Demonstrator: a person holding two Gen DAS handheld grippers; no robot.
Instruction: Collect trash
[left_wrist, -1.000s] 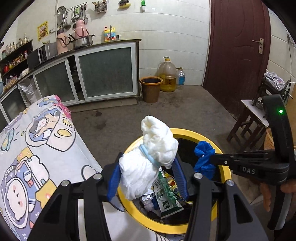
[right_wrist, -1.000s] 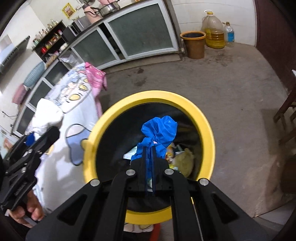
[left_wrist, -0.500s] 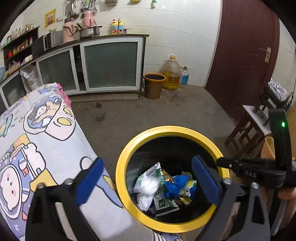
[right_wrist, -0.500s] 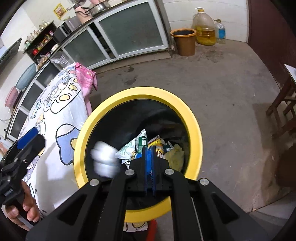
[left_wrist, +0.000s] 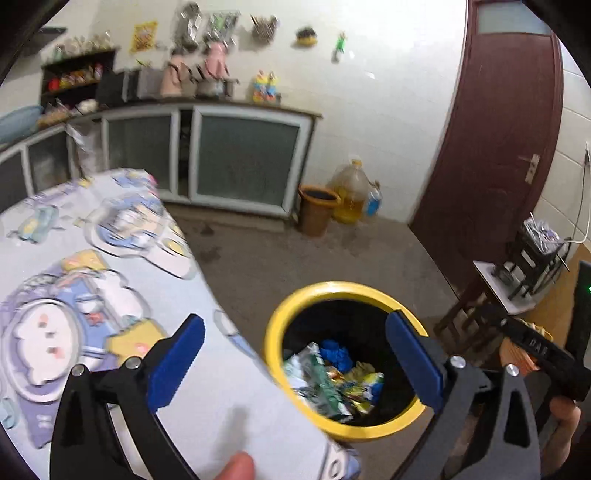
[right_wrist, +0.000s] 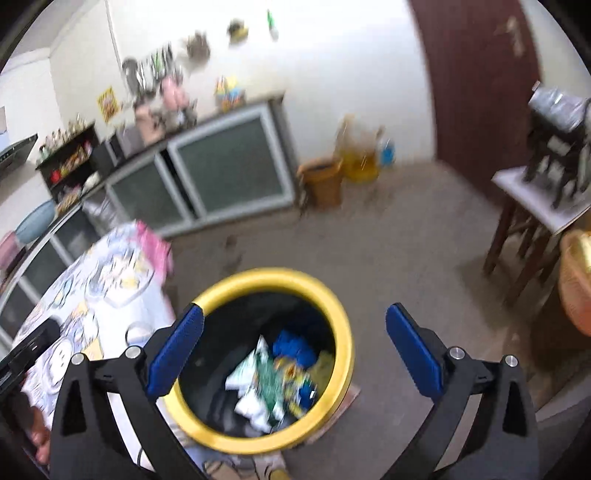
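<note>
Jaws of the left gripper (left_wrist: 295, 363) and right gripper (right_wrist: 293, 354) have just been opening and gape wide, nothing between them. The blue glove (right_wrist: 295, 345) and white wad (right_wrist: 255, 410) lie in the yellow bin (right_wrist: 266, 277), beside the table (left_wrist: 110, 295).

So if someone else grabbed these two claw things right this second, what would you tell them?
Left gripper: open, nothing between its jaws.
Right gripper: jaws have just been opening, now wide and empty.
Yellow-rimmed bin stands on the floor beside the table with the cartoon cloth.
Done: the blue crumpled piece and the white wad lie in the bin among wrappers.
Left: these views show no loose trash on the cloth; check the rest of the table and floor.
</note>
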